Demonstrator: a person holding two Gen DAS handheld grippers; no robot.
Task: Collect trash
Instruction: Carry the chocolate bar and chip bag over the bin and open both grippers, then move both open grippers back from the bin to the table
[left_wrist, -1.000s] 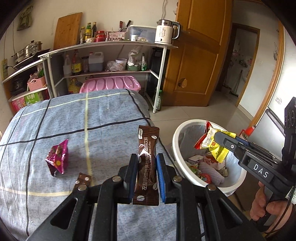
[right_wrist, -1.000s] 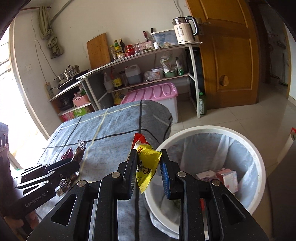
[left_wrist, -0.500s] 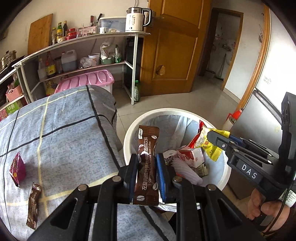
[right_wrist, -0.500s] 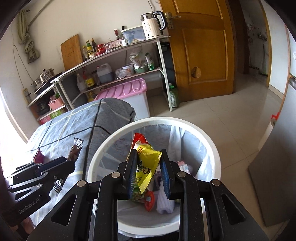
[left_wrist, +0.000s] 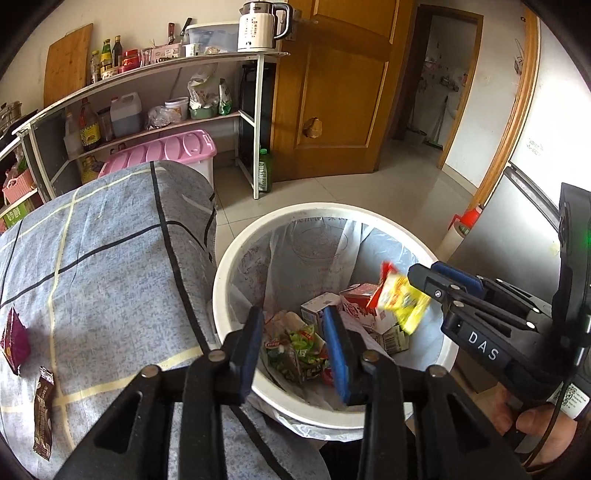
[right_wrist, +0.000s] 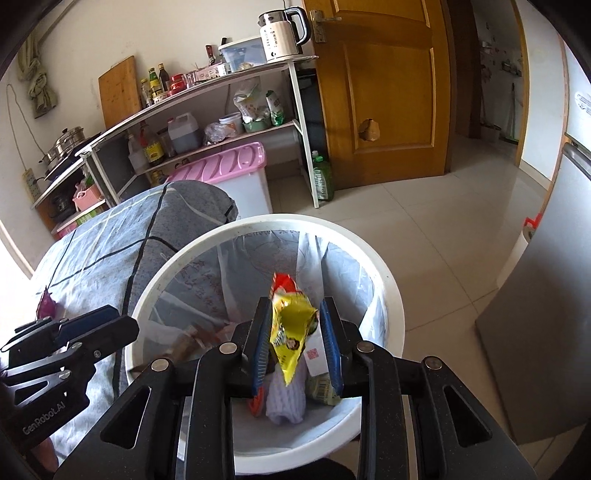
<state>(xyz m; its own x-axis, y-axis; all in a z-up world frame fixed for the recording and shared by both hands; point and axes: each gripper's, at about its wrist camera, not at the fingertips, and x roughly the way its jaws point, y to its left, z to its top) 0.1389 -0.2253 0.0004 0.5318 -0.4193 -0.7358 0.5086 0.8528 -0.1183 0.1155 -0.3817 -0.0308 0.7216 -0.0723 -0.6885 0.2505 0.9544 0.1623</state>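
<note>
The white trash bin (left_wrist: 229, 266) with a plastic liner stands beside the table and holds cartons and wrappers. My left gripper (left_wrist: 293, 325) is open and empty over the bin's near rim. My right gripper (right_wrist: 295, 317) is open over the bin (right_wrist: 384, 280); the yellow and red snack bag (right_wrist: 290, 325) sits loose between its spread fingers, and looks blurred in the left wrist view (left_wrist: 400, 301). A blurred brown shape (right_wrist: 192, 341) shows inside the bin. A brown wrapper (left_wrist: 43, 413) and a magenta wrapper (left_wrist: 14, 338) lie on the grey checked tablecloth (left_wrist: 110, 266).
A metal shelf rack (left_wrist: 155, 92) with bottles, a kettle (left_wrist: 260, 24) and a pink-lidded box (left_wrist: 166, 151) stands behind the table. A wooden door (left_wrist: 332, 85) is beyond it. A grey appliance (right_wrist: 546, 295) stands right of the bin.
Both grippers have opened over the bin. The brown coffee wrapper has left my left gripper. The yellow bag is freed from my right gripper's grip.
</note>
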